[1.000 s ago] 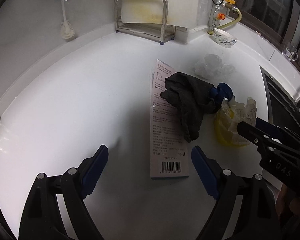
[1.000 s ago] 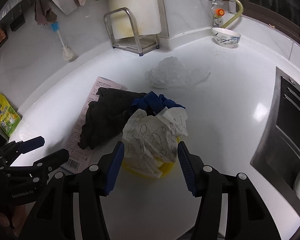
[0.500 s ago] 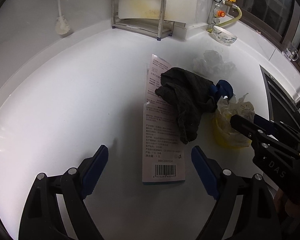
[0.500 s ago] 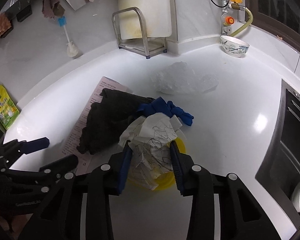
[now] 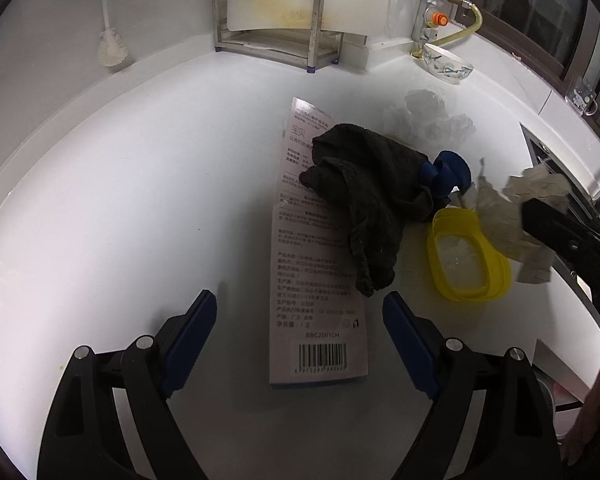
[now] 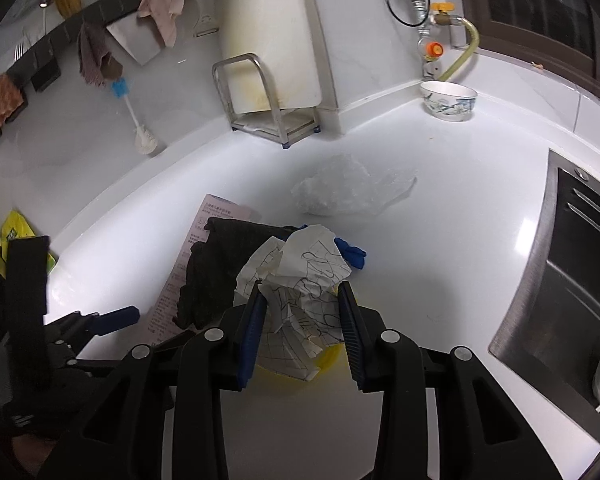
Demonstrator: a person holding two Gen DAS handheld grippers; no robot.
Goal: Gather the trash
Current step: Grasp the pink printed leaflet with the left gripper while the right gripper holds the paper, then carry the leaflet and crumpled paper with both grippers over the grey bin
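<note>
1. Since a second ago the right gripper (image 6: 302,322) has narrowed from straddling the crumpled paper (image 6: 300,276) to pinching it, and the wad now hangs clear above the yellow container (image 5: 466,256) it had been stuffed in (container now shows an open mouth in the left view).
2. Right tongs: clamped on the crumpled paper, pads pressing both flanks. Left gripper (image 5: 300,328): tongs wide apart, nothing between them but the near end of the flat printed carton (image 5: 316,272), which lies on the counter below them.
3. Step in hand, as I judge it: first piece of trash lifted out; carrying it off to a bin comes next. No bin shows in either view, so where it goes I cannot tell.
4. Next move calls for keeping the squeeze steady; loose paper folds could slip (light, springy stuff).
5. Other litter on the white countertop (image 5: 140,200): dark cloth (image 5: 364,208) draped over the carton, a blue glove (image 5: 446,174) touching the cloth's far side, a clear plastic bag (image 6: 348,192) further back.
6. Room: kitchen corner, metal rack (image 5: 276,28) with a cutting board, bottle brush (image 5: 110,36) on the wall, patterned bowl (image 6: 448,100) by the gas valve, steel sink (image 6: 572,280) at right.
</note>
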